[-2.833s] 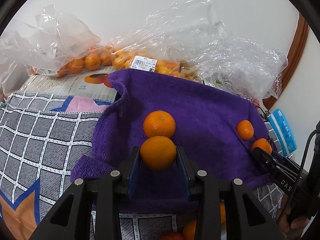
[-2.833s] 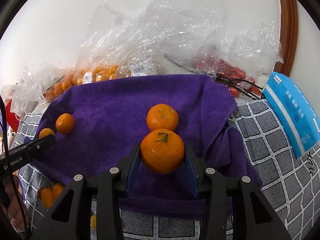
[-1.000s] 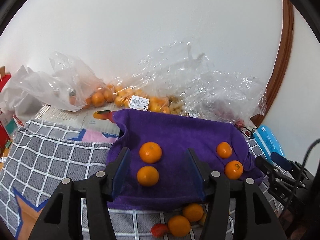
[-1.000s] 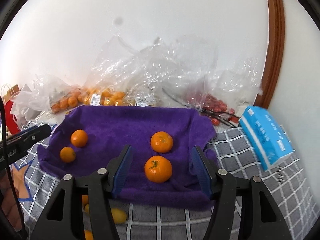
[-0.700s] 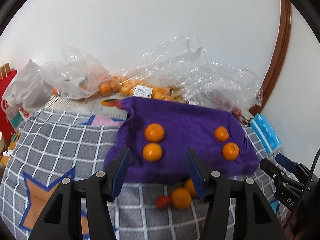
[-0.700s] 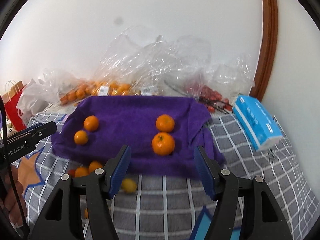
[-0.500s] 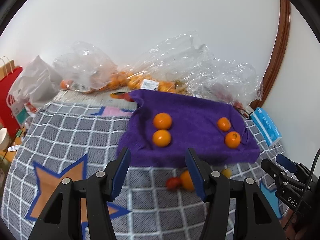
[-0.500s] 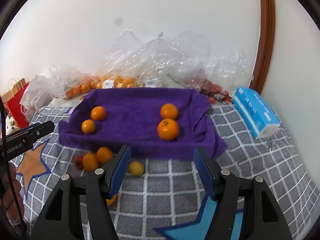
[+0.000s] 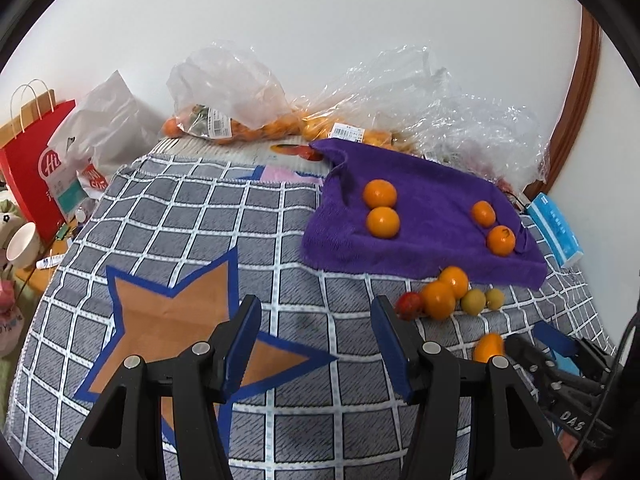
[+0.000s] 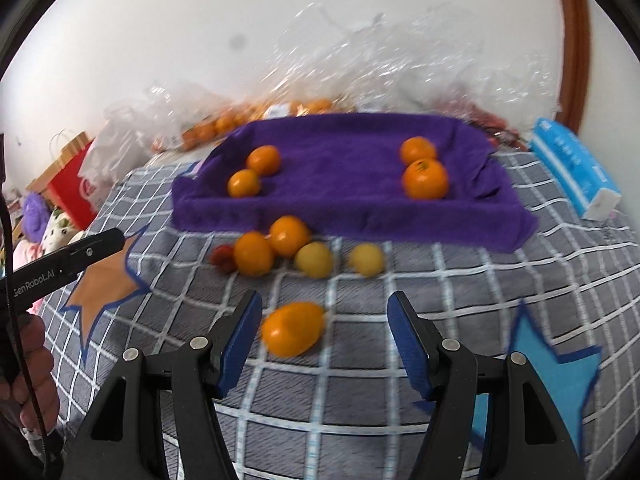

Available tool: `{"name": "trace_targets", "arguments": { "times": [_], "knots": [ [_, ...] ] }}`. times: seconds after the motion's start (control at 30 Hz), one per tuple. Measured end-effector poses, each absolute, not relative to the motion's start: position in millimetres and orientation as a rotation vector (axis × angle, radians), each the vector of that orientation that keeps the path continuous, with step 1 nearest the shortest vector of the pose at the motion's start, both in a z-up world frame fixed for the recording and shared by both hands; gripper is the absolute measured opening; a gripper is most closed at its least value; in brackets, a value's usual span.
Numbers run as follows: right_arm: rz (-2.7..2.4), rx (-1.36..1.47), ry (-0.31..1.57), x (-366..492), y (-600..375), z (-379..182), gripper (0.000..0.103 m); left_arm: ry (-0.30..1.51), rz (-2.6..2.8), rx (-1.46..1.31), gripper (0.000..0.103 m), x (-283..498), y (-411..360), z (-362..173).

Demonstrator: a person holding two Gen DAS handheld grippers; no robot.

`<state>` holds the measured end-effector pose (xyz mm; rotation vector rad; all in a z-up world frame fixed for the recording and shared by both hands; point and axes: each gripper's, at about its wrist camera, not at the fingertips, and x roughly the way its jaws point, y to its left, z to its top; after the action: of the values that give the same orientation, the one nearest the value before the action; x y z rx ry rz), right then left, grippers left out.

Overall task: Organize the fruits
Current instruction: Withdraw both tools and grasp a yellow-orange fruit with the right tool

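Observation:
A purple towel [image 9: 432, 200] [image 10: 344, 168] lies at the back of the checked blanket and carries two pairs of oranges, one pair on the left [image 9: 382, 222] [image 10: 244, 183] and one on the right [image 9: 500, 240] [image 10: 425, 179]. In front of the towel lie two oranges [image 10: 253, 253], a small red fruit [image 10: 222, 258], two yellow fruits [image 10: 314, 259] and, nearer, an orange oval fruit [image 10: 293, 329] [image 9: 488, 347]. My left gripper [image 9: 316, 344] is open and empty above the blanket. My right gripper [image 10: 326, 336] is open and empty, with the oval fruit just ahead between its fingers.
Clear plastic bags of oranges [image 9: 240, 120] and other fruit lie along the wall behind the towel. A blue tissue pack [image 10: 576, 168] sits at the right. A red paper bag [image 9: 36, 168] and a cup [image 9: 22, 244] stand off the blanket's left edge.
Both grippers let go of their oranges on the towel, opened and pulled back and up. The loose fruits in front of the towel came into view.

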<state>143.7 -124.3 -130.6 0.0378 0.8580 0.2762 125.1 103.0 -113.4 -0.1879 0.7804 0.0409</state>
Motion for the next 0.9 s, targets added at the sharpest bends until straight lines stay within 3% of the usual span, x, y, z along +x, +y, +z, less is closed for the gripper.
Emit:
{"name": "trace_targets", "arguments": {
  "times": [0.37,0.43,0.9],
  "knots": [
    [0.335,0.08,0.963,156.0,-104.0,-157.7,0.047,0.827,0.064,-0.196,0.055,119.7,107.6,-126.9],
    [0.323,0.063,0.955,157.0,-101.9,-159.1,0.036,0.826,0.065,-0.2,0.055,118.3,108.2,-127.7],
    [0.182,-0.026,0.888,147.0,-156.5,-151.2,0.036,0.935,-0.059,-0.178,0.055,135.5,69.6,-149.4]
  ]
}}
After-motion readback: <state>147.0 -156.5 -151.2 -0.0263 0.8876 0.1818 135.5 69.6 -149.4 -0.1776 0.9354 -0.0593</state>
